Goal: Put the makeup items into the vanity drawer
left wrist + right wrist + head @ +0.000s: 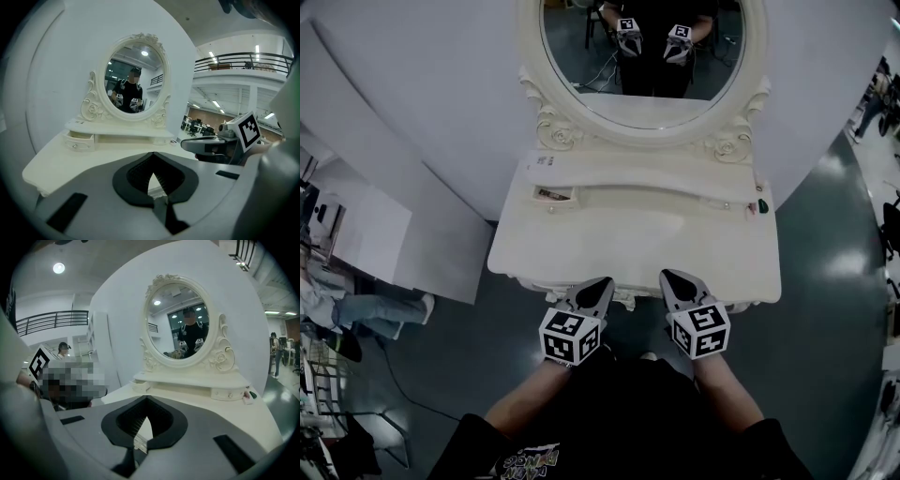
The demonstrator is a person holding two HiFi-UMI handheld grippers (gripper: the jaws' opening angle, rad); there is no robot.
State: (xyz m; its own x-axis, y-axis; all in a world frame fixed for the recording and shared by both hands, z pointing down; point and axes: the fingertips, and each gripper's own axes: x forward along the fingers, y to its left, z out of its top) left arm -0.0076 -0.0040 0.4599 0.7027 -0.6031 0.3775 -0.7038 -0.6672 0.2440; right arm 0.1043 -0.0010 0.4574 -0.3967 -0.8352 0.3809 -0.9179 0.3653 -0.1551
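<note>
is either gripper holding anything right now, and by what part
Nothing is held: the left gripper and the right gripper are both shut and empty.

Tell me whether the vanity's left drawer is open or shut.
Open: the left drawer juts forward, its inside showing from above.

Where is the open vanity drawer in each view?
Head view: drawer left of centre, under the shelf's left end.
Left gripper view: drawer at lower left of the mirror.
Right gripper view: centre, lower left of the mirror.
Shared landmark: the oval mirror.
</note>
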